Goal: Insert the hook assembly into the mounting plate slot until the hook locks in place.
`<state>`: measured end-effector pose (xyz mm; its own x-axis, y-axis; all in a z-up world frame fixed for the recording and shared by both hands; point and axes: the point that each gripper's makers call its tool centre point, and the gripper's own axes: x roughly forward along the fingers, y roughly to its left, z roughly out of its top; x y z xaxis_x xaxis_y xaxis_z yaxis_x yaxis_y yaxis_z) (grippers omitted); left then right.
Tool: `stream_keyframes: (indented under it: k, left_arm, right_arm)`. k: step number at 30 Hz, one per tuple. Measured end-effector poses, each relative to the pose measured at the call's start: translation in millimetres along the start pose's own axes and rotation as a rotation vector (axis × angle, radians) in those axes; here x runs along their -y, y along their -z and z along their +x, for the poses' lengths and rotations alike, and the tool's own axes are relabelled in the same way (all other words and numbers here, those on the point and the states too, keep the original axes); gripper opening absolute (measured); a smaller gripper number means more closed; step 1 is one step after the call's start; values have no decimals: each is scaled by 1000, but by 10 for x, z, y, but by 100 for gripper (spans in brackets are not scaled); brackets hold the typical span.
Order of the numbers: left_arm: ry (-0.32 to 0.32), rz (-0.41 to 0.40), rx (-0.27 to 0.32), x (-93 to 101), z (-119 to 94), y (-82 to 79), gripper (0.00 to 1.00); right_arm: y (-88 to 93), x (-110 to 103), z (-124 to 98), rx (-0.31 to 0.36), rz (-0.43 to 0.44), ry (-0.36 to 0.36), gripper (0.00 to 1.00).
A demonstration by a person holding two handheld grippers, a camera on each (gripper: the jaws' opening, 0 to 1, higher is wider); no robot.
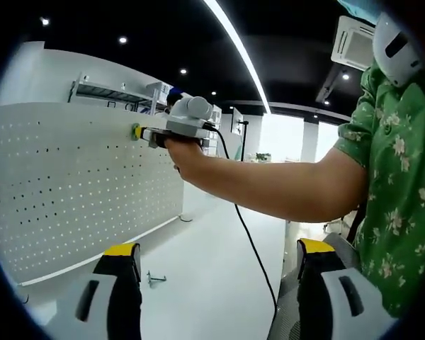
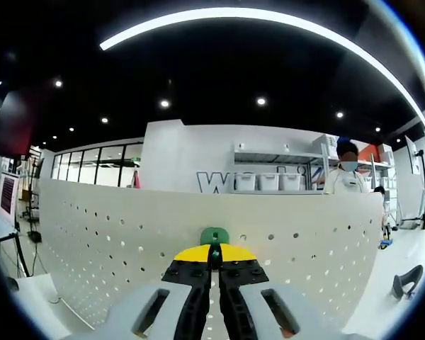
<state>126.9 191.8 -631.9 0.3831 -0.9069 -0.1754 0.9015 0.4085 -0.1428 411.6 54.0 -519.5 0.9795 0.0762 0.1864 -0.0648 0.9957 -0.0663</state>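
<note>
R gripper (image 2: 214, 263) pinches green hook (image 2: 214, 236), pointing straight into pegboard (image 2: 113, 241).

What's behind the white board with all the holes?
Above the pegboard show a white wall, shelves with bins and a person. Lower down, the board hides everything.

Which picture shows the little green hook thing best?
The right gripper view. The green hook sits dead centre, just past the tips of the right gripper, whose jaws are shut on it, against the pegboard. In the left gripper view the hook is a tiny, far-off speck.
</note>
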Motion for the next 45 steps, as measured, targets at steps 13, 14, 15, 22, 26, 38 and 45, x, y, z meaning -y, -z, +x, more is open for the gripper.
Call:
stream_keyframes:
  k: [13,14,15,22,26,38,45]
  left_arm:
    - [0,0,-2,-8,-1,3,92]
    - [0,0,-3,-8,0,4,92]
    - [0,1,-2,-9,0,2,92]
    - [-1,0,-4,-14,-4,6,92]
    - [1,-1,-5,-12,-3,9,92]
    - [0,-1,-7,-8,-3,15,91]
    - [1,-1,-8,-7,-3,14,90]
  right_arm:
    - [19,-6,6,-2,-8,-1,2]
    - [19,-9,4,-2,-9,-1,2]
    - [21,-10,7,-5,-9,-1,2]
    - [24,-10,14,-1,-18,-2,2]
    - [27,-7,19,0,-24,-5,2]
    - [40,-2,12,4,-32,-3,2]
    - [40,2,13,0,5,-2,2]
